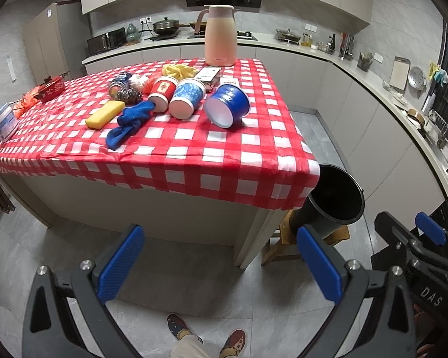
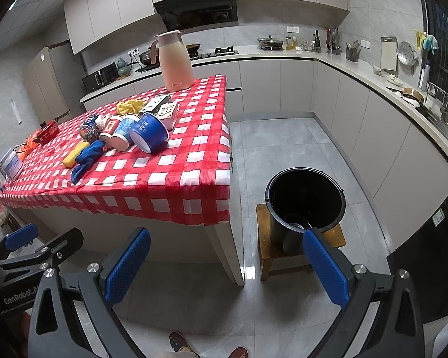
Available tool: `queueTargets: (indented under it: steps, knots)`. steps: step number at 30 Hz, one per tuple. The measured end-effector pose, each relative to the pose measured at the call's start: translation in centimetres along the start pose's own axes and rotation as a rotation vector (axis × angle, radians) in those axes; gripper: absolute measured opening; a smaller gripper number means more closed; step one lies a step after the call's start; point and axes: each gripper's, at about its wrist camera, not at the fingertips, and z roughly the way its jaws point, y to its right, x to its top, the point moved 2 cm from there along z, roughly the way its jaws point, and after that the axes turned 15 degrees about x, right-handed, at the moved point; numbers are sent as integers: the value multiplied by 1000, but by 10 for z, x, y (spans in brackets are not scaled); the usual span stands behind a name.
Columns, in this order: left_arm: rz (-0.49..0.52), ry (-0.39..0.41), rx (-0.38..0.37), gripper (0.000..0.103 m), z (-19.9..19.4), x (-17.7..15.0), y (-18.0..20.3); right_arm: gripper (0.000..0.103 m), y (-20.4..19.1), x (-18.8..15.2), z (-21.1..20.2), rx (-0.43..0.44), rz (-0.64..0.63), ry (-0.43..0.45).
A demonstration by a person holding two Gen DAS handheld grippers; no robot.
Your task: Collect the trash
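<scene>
Across the red-and-white checked tablecloth (image 1: 176, 137) a cluster of litter is lying near the far side; a blue paper bowl (image 1: 227, 105) is tipped on its side with its white inside facing outward, just beside a blue-patterned paper cup (image 1: 185, 97) and a red paper cup (image 1: 162, 92), both also lying down; a crumpled blue cloth (image 1: 128, 123) is touching the red cup's mouth, with a yellow sponge block (image 1: 104, 114) just beside it; a tall pink thermos jug (image 1: 220, 36) is standing upright at the far edge; beside the table's corner a black round plastic bin (image 2: 304, 205) is sitting on a small wooden stool (image 2: 264, 256); the left gripper (image 1: 221, 265) is hovering wide apart and holding nothing, well short of the table; the right gripper (image 2: 227, 268) is likewise spread wide and empty, its right finger overlapping the bin's rim in view; patterned slippers (image 1: 206, 331) are showing on the grey tiled floor (image 2: 283, 155) below.
</scene>
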Motion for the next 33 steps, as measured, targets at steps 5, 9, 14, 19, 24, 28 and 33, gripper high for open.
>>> queueTargets:
  steps: [5, 9, 14, 19, 24, 28, 33]
  knots:
    - [-5, 0, 7, 103, 1, 1, 0, 103, 1, 1, 2, 5, -3, 2]
    - [-11, 0, 15, 103, 2, 2, -2, 103, 2, 0, 3, 12, -4, 1]
    - [-18, 6, 26, 103, 2, 3, -5, 103, 2, 2, 3, 21, -6, 9]
    - [-30, 7, 35, 103, 3, 5, -8, 103, 1, 5, 6, 33, -13, 12]
    - [-48, 7, 46, 103, 7, 9, -13, 103, 1, 8, 9, 42, -20, 19]
    - [-64, 7, 60, 103, 11, 12, -19, 103, 1, 12, 13, 48, -18, 27]
    - [-79, 2, 71, 103, 23, 21, -32, 103, -4, 19, 23, 54, -16, 28]
